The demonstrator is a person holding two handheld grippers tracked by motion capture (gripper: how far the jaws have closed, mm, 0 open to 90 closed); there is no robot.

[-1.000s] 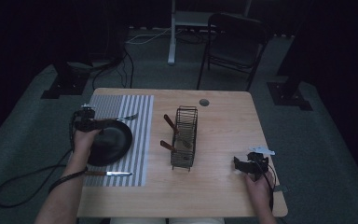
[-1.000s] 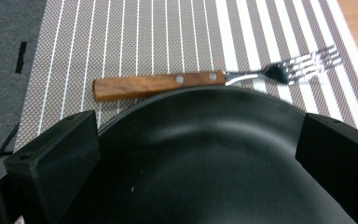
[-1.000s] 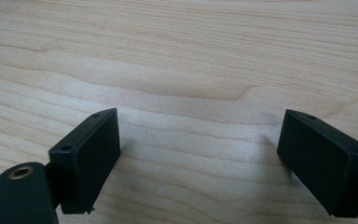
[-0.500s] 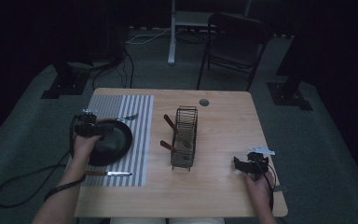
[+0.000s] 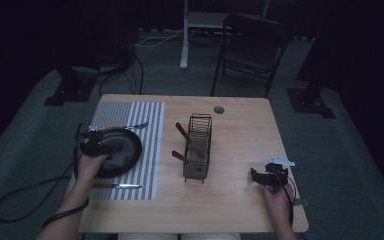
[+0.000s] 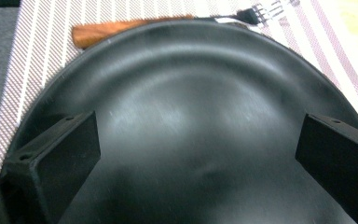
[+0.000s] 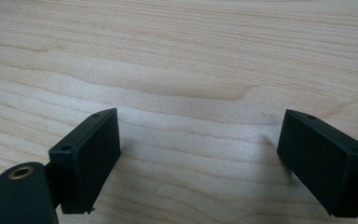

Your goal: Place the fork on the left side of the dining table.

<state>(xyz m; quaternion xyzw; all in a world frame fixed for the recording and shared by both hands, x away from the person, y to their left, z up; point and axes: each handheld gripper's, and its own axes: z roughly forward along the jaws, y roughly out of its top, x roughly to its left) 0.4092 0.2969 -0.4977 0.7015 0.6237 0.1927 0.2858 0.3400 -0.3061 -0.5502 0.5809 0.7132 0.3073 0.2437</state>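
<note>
Under left tool (image 6: pixel 198 158): round black plate (image 6: pixel 186 121), smooth, faintly scuffed, on striped mat (image 6: pixel 32 60).

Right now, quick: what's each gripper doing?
Left gripper: open, jaws spread over the black plate, holding nothing.
Right gripper: open, empty, over the bare wooden table.

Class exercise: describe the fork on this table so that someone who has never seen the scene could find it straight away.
Start at the striped placemat on the left part of the wooden table. A round black plate lies on it, and the fork lies just past the plate's far rim. Its tines and wooden handle set it apart from the knife on the near side.
</note>
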